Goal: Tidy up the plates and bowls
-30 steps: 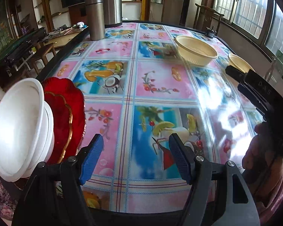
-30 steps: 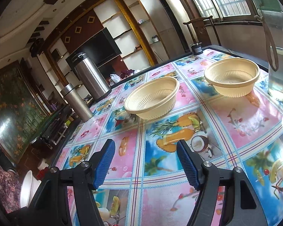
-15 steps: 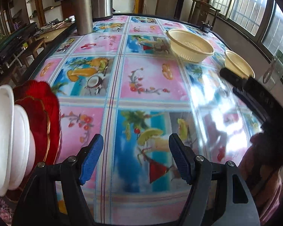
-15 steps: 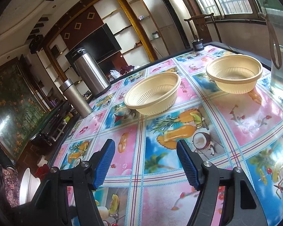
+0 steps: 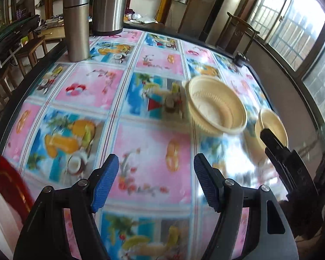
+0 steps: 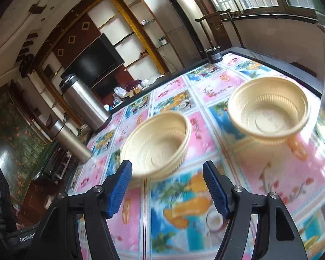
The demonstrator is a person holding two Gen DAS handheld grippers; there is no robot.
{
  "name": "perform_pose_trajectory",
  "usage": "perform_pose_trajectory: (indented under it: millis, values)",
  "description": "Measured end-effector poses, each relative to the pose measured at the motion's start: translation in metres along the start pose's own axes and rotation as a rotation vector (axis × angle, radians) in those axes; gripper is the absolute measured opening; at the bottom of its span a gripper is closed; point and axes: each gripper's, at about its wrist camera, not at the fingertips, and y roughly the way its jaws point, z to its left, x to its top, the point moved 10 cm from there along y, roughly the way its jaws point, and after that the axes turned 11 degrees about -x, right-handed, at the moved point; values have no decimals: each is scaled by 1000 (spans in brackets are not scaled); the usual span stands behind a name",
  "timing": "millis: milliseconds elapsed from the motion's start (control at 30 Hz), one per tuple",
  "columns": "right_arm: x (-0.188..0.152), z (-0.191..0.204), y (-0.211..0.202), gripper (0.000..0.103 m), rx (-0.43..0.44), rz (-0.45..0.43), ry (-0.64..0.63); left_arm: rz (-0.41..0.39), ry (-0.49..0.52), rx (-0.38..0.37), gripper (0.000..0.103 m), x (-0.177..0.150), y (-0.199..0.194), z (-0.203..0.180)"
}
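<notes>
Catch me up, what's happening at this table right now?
A person holds a tool in each hand over the fruit-print table. Both are open and empty. The right tool points at the nearer cream bowl, just short of its rim; a second cream bowl sits apart beside it. The left tool hangs over bare tablecloth, with the red plates at its left edge.
</notes>
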Motion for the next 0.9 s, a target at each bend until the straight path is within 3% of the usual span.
perform_pose_trajectory:
  millis: [267, 633, 900]
  values:
    - [56, -16, 39, 73, -37, -5, 132, -4, -110, -12, 72, 58, 44, -4]
    - [52, -28, 69, 73, 55, 101, 196, 18, -242, -104, 71, 58, 94, -5]
    - [44, -24, 81, 73, 83, 160, 213, 4, -244, -142, 71, 62, 99, -15]
